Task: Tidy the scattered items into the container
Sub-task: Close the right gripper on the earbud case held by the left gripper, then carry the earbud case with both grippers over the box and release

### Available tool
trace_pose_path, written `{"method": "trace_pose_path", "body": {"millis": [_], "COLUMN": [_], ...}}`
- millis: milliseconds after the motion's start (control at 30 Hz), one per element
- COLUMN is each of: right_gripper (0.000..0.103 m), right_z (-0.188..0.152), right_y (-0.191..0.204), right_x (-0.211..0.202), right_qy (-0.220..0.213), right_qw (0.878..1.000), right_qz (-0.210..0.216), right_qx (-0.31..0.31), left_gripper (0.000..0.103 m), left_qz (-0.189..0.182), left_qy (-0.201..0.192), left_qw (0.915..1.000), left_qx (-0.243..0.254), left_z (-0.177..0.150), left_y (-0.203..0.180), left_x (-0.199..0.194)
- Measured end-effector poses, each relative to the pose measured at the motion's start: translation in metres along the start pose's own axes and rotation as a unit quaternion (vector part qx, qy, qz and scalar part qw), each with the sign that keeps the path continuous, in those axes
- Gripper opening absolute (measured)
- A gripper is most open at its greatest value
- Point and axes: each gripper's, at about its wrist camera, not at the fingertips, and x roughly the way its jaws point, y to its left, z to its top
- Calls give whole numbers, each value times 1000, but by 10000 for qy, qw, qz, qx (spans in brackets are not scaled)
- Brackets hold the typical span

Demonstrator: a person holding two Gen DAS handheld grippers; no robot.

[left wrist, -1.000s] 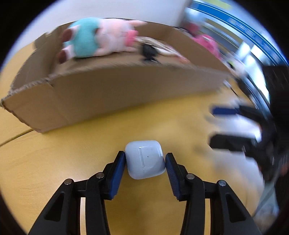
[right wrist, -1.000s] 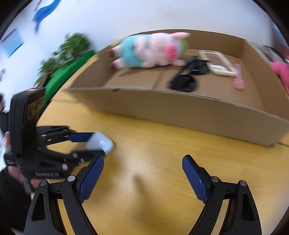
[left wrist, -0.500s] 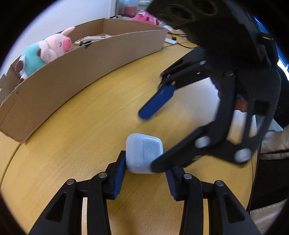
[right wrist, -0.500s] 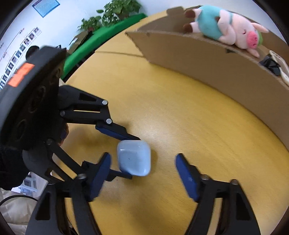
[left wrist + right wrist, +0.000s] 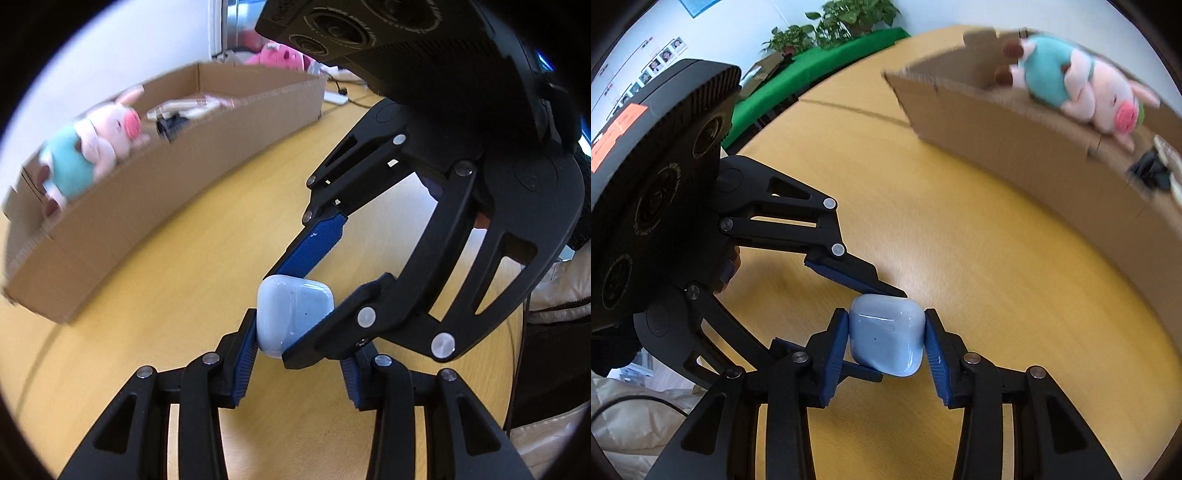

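Observation:
A pale blue earbuds case (image 5: 291,314) hangs just above the yellow table, held from two sides. My left gripper (image 5: 299,343) is shut on it; one pad touches the case's left side and the other is hidden behind a right finger. My right gripper (image 5: 886,332) has its jaws closing, and both blue pads (image 5: 838,347) touch the case (image 5: 882,339). The left gripper's fingers (image 5: 857,275) cross it from the left. The cardboard box (image 5: 166,177) (image 5: 1015,147) stands beyond, holding a pink pig plush (image 5: 92,147) (image 5: 1082,88) and a black item (image 5: 1148,170).
The yellow wooden table (image 5: 166,295) stretches between the grippers and the box. A pink plush (image 5: 280,57) lies past the box. Potted plants and a green surface (image 5: 812,70) are at the far left. A person's light clothing (image 5: 546,306) is at the right edge.
My right gripper swung in from the side, straddled the case and narrowed its jaws onto it. My left gripper kept its hold, rolled, and lifted the case slightly.

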Motion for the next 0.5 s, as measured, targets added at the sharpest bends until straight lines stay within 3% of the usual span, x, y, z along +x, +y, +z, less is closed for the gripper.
{"method": "trace_pose_path", "body": {"millis": [200,500], "right_gripper": [44,44], "right_z": [30,94], "right_y": [13,7], "right_x": [-42,-108], "right_qy": [-543,-1257], "right_qw": [9974,9856], "right_qz": [-360,-873], "right_qx": [-301,-717], "left_gripper": [39,40], "left_qz": [504,1162], "left_qy": [-243,-496], "left_qw": [9974,9854], "left_qx": [458,1145], "left_z": [29,93], "left_y": [7,42], "left_x": [-43,-100]}}
